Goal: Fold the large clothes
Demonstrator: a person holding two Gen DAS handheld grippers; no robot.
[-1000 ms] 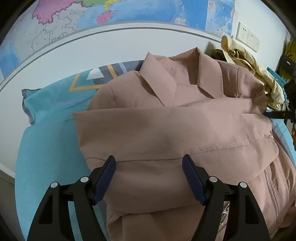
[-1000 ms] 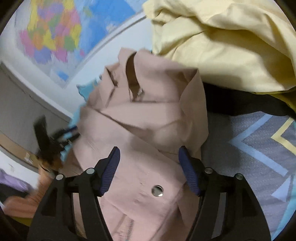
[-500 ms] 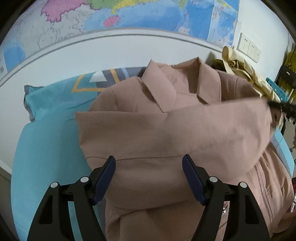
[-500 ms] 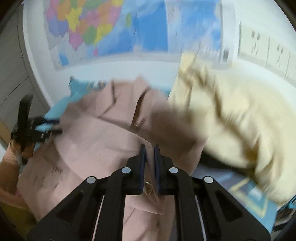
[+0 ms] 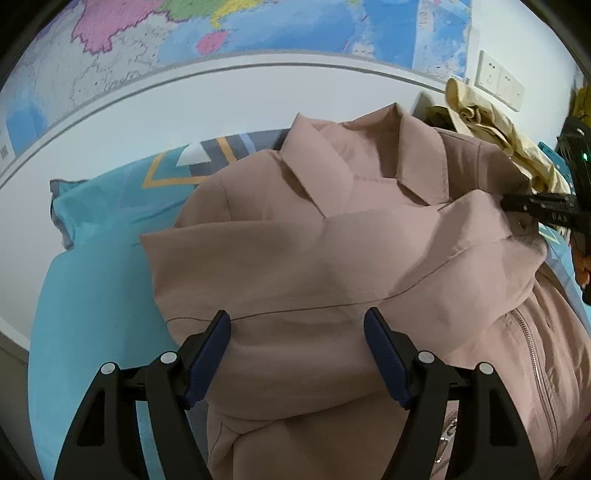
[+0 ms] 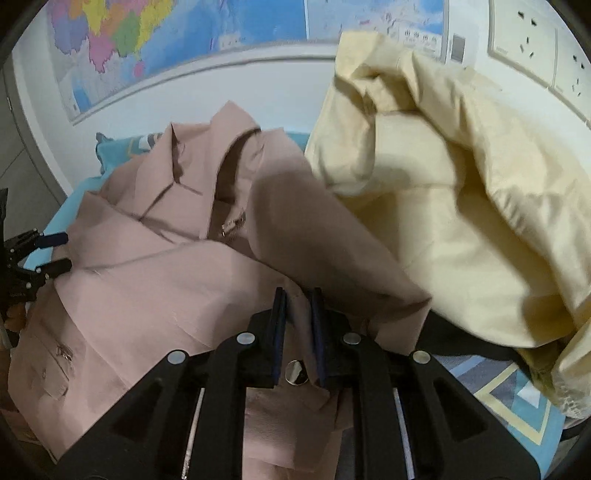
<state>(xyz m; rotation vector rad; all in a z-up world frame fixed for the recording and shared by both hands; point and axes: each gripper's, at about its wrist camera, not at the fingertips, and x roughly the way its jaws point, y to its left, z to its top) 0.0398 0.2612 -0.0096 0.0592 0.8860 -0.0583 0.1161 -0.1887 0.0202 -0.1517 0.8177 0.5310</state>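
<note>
The jacket [image 5: 303, 258] is a plain dusty pink all over, collar and sleeve alike, with a silver zip [image 5: 532, 354] and a silver snap button [image 6: 296, 371]. Under it the bedsheet [image 5: 96, 258] is turquoise, with a geometric band of grey, white and mustard-yellow lines near the wall. Beside the jacket the crumpled garment [image 6: 461, 192] is pale butter yellow (unpatterned). The wall map [image 5: 258, 29] has blue seas and regions in pink, green, yellow, orange and purple. The wall [image 5: 184, 110] below it is white, as are the sockets [image 5: 498, 81]. Both grippers, left [image 5: 297, 354] and right [image 6: 298, 332], are black with dark blue pads.
</note>
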